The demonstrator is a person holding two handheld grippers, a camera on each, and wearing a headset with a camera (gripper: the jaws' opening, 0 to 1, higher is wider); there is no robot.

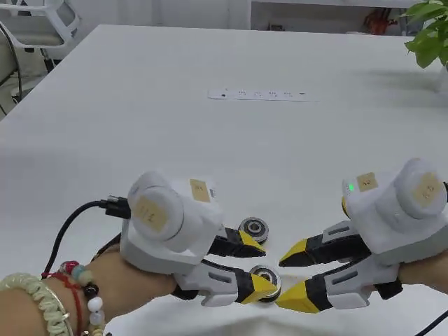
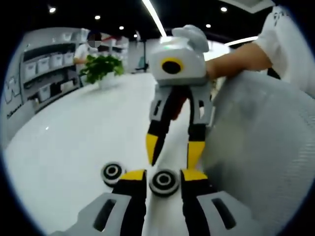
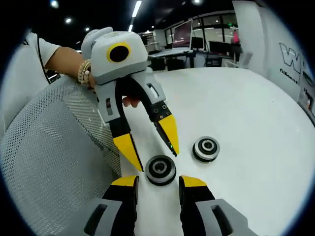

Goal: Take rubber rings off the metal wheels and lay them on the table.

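Two metal wheels with black rubber rings lie flat on the white table (image 1: 210, 140). The nearer wheel (image 1: 267, 274) (image 2: 164, 182) (image 3: 160, 169) sits between the yellow tips of my left gripper (image 1: 258, 264) (image 2: 164, 174), which is open and straddles it with small gaps on both sides. My right gripper (image 1: 281, 278) (image 3: 159, 181) faces it from the opposite side, open, its tips just short of the same wheel. The second wheel (image 1: 253, 228) (image 2: 112, 171) (image 3: 206, 149) lies free a little farther out. Each gripper shows in the other's view: the right gripper (image 2: 173, 151), the left gripper (image 3: 150, 142).
A white power strip (image 1: 262, 94) lies mid-table. A potted plant (image 1: 428, 35) stands at the far right corner, a chair (image 1: 42, 21) at the far left. A grey mesh chair back (image 3: 59, 147) is near the table's front edge. A black cable (image 1: 77, 224) trails from the left gripper.
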